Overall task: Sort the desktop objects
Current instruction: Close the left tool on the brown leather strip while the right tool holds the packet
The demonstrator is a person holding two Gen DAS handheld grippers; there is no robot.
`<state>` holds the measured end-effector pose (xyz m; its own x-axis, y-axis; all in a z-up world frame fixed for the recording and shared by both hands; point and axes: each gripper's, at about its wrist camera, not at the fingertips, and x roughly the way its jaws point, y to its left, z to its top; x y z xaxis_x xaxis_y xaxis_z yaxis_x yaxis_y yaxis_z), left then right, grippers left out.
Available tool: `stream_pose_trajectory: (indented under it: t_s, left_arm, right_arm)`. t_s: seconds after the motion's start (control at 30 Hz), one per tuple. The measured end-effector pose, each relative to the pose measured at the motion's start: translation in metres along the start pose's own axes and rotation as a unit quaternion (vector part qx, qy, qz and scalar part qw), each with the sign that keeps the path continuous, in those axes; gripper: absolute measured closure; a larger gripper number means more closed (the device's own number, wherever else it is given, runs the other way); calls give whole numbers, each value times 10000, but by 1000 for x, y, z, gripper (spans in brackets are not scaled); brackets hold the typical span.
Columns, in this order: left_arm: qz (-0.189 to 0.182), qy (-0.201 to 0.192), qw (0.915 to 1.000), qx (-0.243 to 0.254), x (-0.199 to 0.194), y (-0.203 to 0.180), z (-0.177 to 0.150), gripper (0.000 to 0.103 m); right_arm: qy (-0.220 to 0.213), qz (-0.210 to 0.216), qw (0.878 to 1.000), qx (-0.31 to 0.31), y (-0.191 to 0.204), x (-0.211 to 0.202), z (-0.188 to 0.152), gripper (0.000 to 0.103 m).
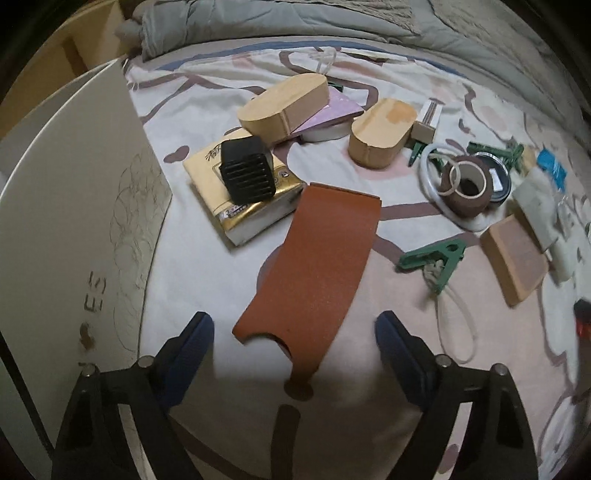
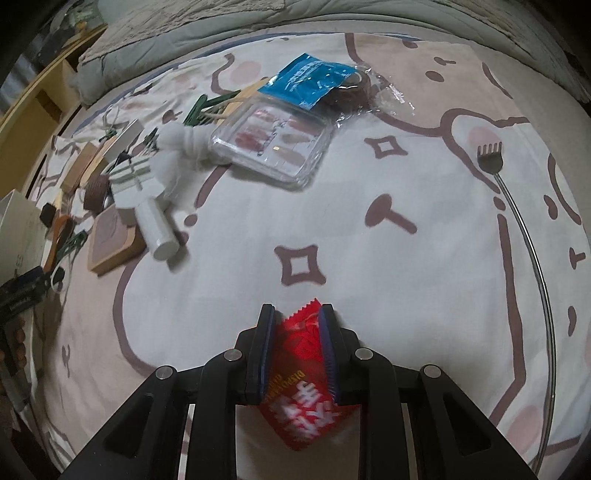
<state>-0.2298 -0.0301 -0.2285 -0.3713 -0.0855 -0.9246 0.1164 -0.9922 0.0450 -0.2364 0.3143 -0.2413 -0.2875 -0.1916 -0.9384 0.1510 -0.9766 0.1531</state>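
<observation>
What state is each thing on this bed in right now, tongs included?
Left tongs: open, empty, the brown leather sleeve lying flat between them.
Right tongs: shut on a red snack packet.
Black cube: resting on the tissue pack.
Clear plastic box: closed, flat.

Matt printed cotton-like bedsheet (image 2: 369,229) with soft folds; a quilted grey duvet (image 1: 332,22) at its head; a flat strip of matt, faintly grained brown leather (image 1: 317,266); two oval boxes of smooth pale wood (image 1: 284,107); a glossy gold-foil tissue pack (image 1: 243,199) under a matt black ribbed plastic cube (image 1: 247,173); green plastic clips (image 1: 436,254); a roll of brown tape (image 1: 467,184); a clear glossy plastic case (image 2: 269,147); a shiny metal back scratcher (image 2: 517,206); a crinkled glossy red foil packet (image 2: 303,373) between matt black plastic tongs (image 2: 297,314) with blue ribbed pads.
</observation>
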Motion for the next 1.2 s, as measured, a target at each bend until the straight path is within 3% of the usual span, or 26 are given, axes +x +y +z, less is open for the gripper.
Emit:
stream_pose_trajectory:
  t_s: [0.37,0.67,0.83,1.03,1.2]
  left_arm:
    - [-33,-240,9997,-23,4,-3,6,13]
    - [-56,-423,9990,-112,10,8,10,14]
    - [-250,-539,9982,37,5,4,7,40]
    - [-445,-463,9978,156,-1,2,2,53]
    - [-609,-442,9969,232,-8,2,-11,53]
  right_arm:
    - [82,138,9998,-122,6,-8,-23,79]
    - [50,660,9957,644,-11,-36,-29,79]
    - [-84,728,9935,870,-19,-50,-29,79]
    - [-146,619,9903,1239,-32,-58,-31,79]
    - [-104,516,9887,1405,-43,-58,-35,79]
